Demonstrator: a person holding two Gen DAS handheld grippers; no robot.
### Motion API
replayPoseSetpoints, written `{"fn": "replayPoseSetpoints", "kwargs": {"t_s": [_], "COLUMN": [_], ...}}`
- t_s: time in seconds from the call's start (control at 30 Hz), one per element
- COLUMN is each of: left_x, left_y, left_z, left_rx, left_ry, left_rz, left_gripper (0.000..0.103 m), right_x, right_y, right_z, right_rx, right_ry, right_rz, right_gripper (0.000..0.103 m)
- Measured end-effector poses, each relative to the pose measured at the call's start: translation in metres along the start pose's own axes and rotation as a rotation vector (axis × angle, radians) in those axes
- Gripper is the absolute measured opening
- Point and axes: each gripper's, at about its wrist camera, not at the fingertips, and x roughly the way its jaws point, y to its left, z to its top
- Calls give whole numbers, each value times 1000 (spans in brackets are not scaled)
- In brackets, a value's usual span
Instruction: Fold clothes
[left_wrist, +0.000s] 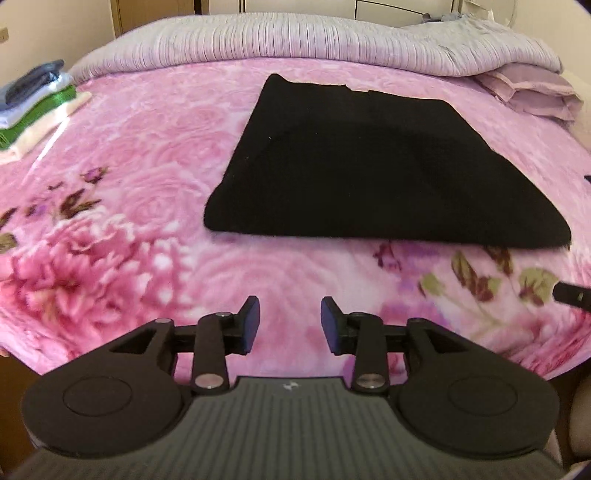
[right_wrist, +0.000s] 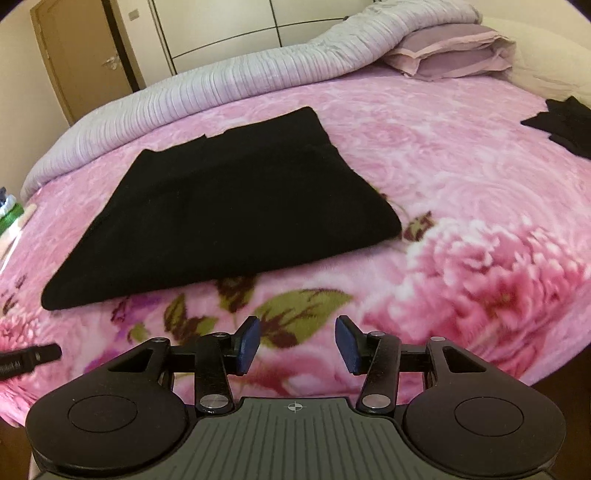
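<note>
On the pink bedspread (left_wrist: 147, 155) lies a folded black garment (left_wrist: 369, 166), flat, its long axis running away from both grippers toward the far quilt (left_wrist: 295, 37). Left gripper (left_wrist: 290, 325) and right gripper (right_wrist: 297, 345) hover short of its near edge, jaws parted wide, holding nothing.

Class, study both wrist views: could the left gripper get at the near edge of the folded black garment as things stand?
Probably yes. The left gripper is open and empty, and only bare pink floral blanket lies between it and the black garment, whose near edge is uncovered.
</note>
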Motion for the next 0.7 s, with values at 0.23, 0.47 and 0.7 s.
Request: {"fn": "replayPoseSetpoints", "kwargs": {"t_s": [0.23,0.47,0.7], "left_x": [-26,-43,-45], "left_y": [0,-1,-2], "left_z": [-9,-16,-21], "left_rx": [10,15,-6], "left_ry": [-35,-59,-65], "left_rz": [-9,-32,-77], "left_gripper": [38,41,42], "right_x": [-15,-28,-34], "right_y": [4,11,11], "right_z": [-11,-21,-23], "right_rx": [1,-14,-21], "right_ry": [16,17,14], "right_rz": [-16,-16,-36], "right_gripper": [51,51,52]}}
